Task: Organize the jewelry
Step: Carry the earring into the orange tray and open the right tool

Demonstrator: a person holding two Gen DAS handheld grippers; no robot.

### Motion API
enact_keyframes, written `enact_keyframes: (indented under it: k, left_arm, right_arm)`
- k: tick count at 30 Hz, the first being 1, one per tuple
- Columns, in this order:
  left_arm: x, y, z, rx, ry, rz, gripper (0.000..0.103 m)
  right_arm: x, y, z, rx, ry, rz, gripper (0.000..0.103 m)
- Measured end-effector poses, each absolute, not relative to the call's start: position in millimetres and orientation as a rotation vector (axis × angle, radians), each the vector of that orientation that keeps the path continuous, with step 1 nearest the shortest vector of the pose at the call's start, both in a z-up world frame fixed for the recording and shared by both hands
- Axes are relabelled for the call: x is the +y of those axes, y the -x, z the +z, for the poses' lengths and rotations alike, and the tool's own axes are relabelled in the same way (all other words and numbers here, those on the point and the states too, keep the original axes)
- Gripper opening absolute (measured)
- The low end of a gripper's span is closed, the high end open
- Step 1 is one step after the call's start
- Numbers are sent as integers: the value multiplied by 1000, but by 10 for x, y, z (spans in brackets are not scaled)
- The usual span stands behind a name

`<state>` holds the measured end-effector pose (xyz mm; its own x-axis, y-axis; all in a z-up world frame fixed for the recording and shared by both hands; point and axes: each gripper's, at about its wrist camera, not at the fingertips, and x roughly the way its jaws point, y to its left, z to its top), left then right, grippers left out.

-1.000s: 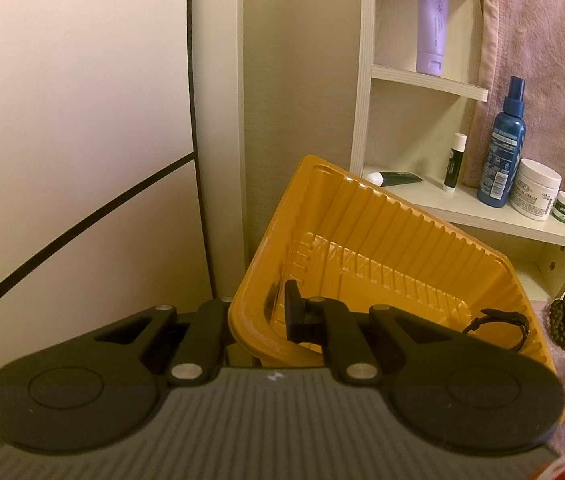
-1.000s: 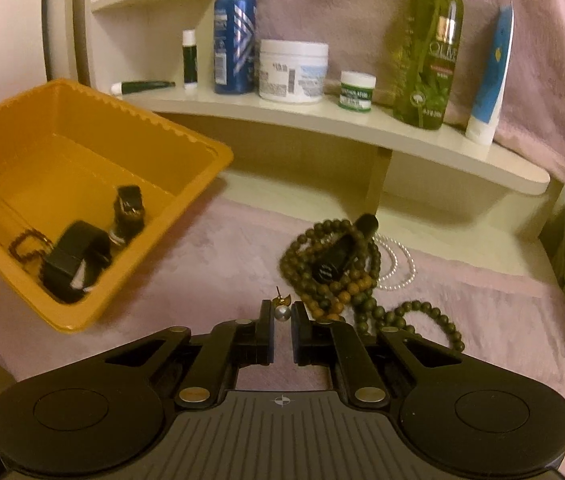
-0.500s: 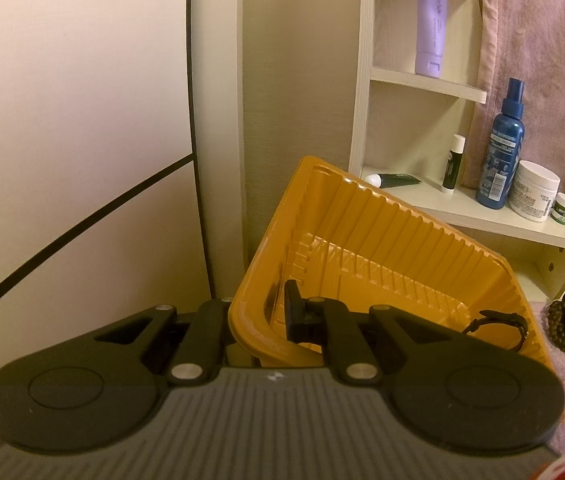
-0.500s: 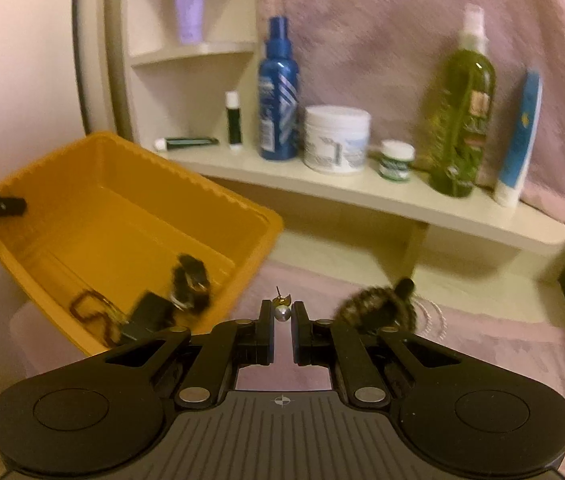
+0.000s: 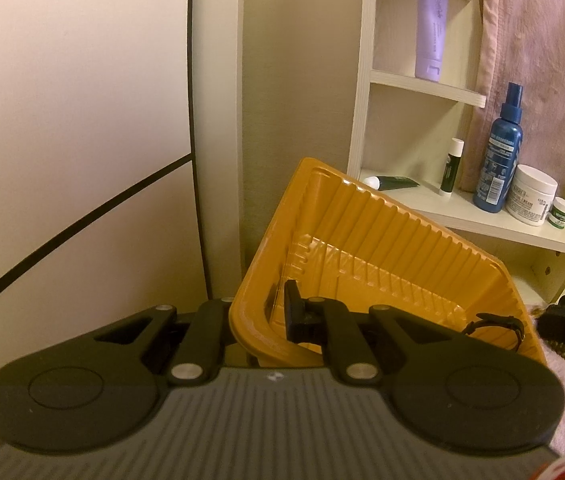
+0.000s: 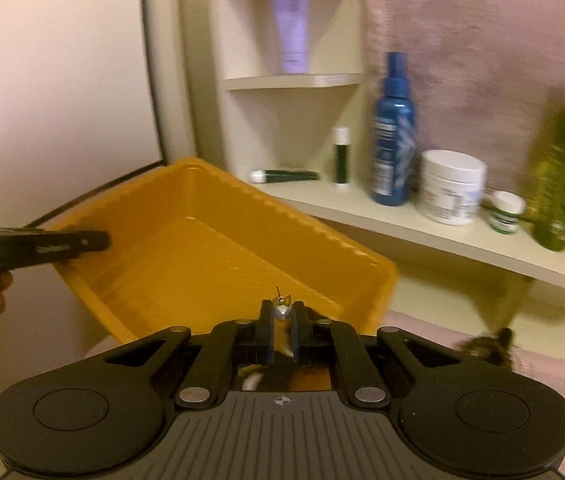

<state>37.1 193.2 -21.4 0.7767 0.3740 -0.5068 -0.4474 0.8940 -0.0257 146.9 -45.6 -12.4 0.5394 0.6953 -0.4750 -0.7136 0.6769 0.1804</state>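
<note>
Between my right claw's [image 6: 281, 314] pads I am pinching one pearl stud earring [image 6: 282, 311], post pointing up, just above the near rim of the orange tray [image 6: 210, 256] ahead. My left claw [image 5: 278, 314] is clamping that tray's wall, tilting it toward me. To do this well, I am judging I should carry the stud past the rim and release low. Counted: one tray, one earring, one dark bracelet [image 5: 494, 322] inside, two claws.
</note>
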Motion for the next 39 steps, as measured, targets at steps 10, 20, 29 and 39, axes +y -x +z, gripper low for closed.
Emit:
enact_keyframes:
  k: [10, 20, 29, 39]
  left_arm:
    - [1956, -385, -236, 520, 160, 445, 10]
    - [1962, -408, -268, 529, 161, 446, 10]
    - [1957, -410, -278, 529, 165, 451, 10]
    - [1955, -411, -278, 531, 162, 456, 10]
  right_arm:
    - [47, -1470, -234, 623, 28, 950, 8]
    - [267, -1631, -341, 700, -21, 958, 8]
    - [144, -1610, -315, 705, -58, 939, 14]
    - [-664, -1382, -242, 677, -148, 836, 37]
